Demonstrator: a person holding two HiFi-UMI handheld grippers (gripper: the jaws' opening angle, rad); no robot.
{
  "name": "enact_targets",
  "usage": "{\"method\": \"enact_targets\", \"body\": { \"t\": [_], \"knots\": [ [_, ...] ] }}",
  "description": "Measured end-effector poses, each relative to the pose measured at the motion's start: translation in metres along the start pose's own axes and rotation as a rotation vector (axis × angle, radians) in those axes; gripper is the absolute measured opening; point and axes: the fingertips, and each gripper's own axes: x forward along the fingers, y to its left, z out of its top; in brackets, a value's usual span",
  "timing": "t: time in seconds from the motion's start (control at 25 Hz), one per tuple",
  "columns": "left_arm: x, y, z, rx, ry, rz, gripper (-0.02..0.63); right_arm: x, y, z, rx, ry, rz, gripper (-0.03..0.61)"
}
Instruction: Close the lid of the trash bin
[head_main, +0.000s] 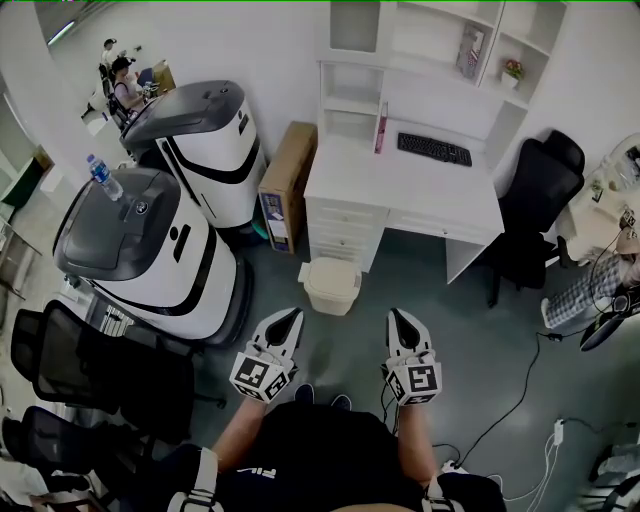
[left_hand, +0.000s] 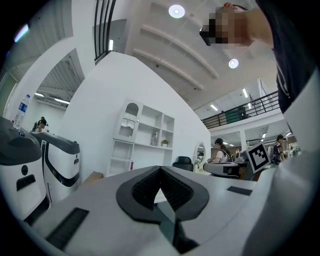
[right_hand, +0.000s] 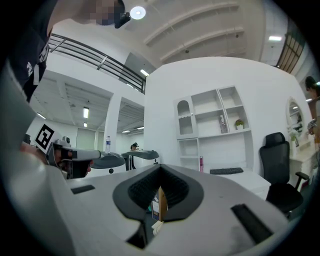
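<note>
The trash bin (head_main: 331, 285) is small and cream-coloured and stands on the grey floor in front of the white desk, its lid lying flat on top. Both grippers hover level, nearer to me than the bin, and touch nothing. My left gripper (head_main: 296, 314) is down and to the left of the bin with its black jaws shut and empty; in the left gripper view its tips (left_hand: 161, 169) meet. My right gripper (head_main: 394, 314) is down and to the right of the bin, also shut and empty, its tips (right_hand: 160, 167) meeting in the right gripper view.
Two large white-and-grey machines (head_main: 150, 250) (head_main: 205, 135) stand at the left, one with a water bottle (head_main: 103, 177) on top. A cardboard box (head_main: 288, 175) leans beside the desk (head_main: 400, 195), which carries a keyboard (head_main: 434, 148). Black chairs (head_main: 535, 205) (head_main: 80, 370) flank the area; cables (head_main: 520, 400) run at the right.
</note>
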Motion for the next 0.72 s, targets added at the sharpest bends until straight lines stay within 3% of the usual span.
{"method": "enact_targets", "body": {
  "t": [0.72],
  "knots": [
    [-0.01, 0.045, 0.0, -0.023, -0.004, -0.007, 0.003, 0.031, 0.032, -0.004, -0.004, 0.016, -0.007, 0.003]
  ]
}}
